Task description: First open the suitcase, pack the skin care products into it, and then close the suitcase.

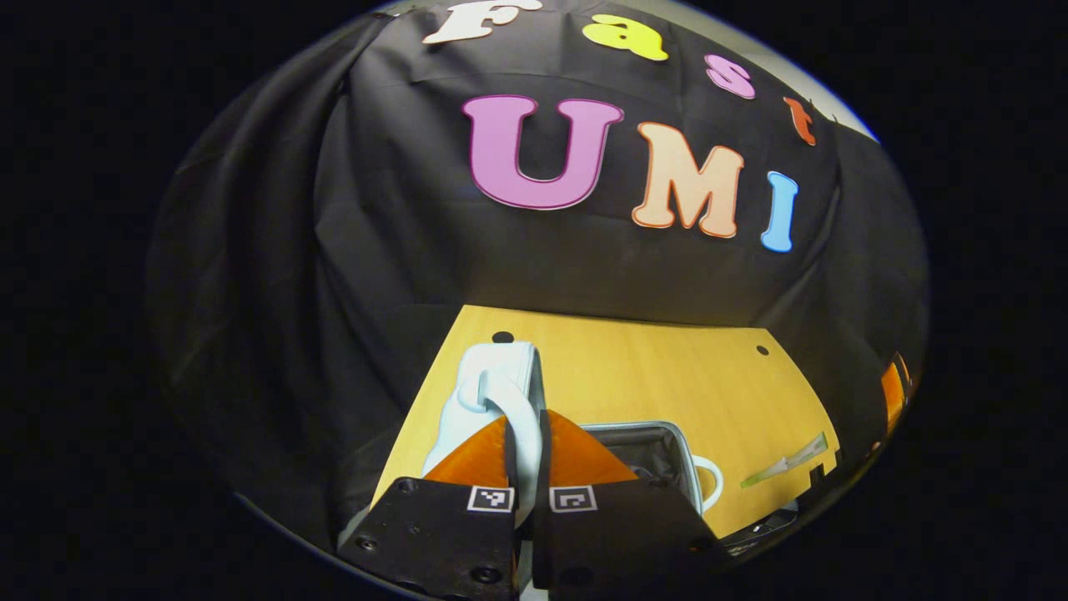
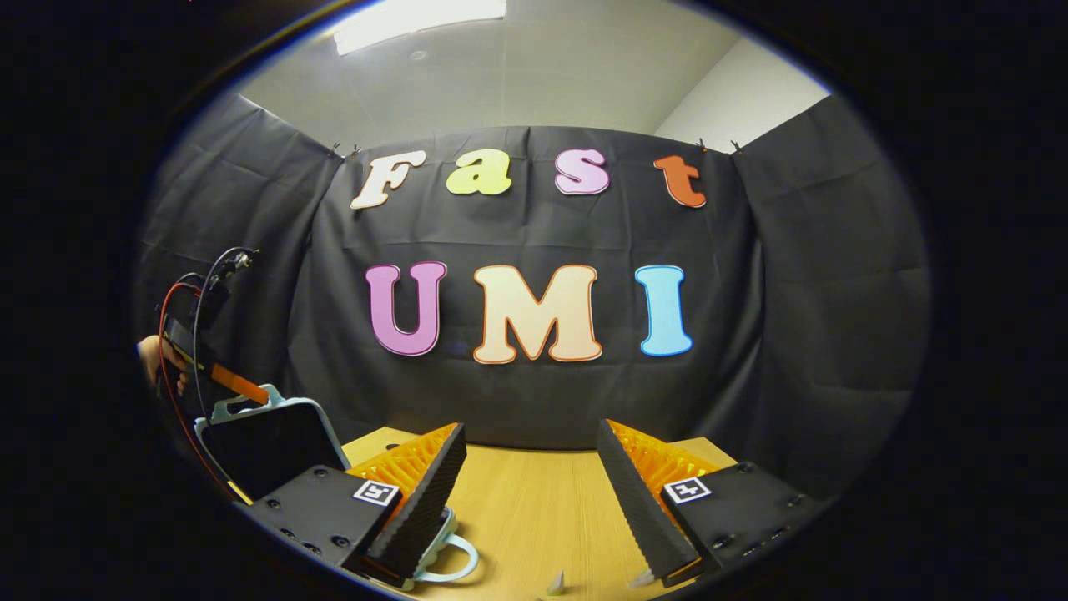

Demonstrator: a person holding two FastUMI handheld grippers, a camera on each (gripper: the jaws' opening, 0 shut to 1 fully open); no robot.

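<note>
A: Starting with the left gripper view: the left gripper (image 1: pixel 527 451) is clamped on the pale handle (image 1: pixel 511 399) of the suitcase lid (image 1: pixel 492 392), holding it raised over the open suitcase base (image 1: pixel 647 455) on the wooden table (image 1: pixel 667 376). A skin care tube (image 1: pixel 784 467) lies well apart, to the right.

B: And the right gripper view?

A: The right gripper (image 2: pixel 530 492) hangs with fingers apart above the table, gripping nothing. The lid stands upright at the left.

B: Risk?

A: If the handle slips, I'd expect the lid to drop shut before packing.
</note>
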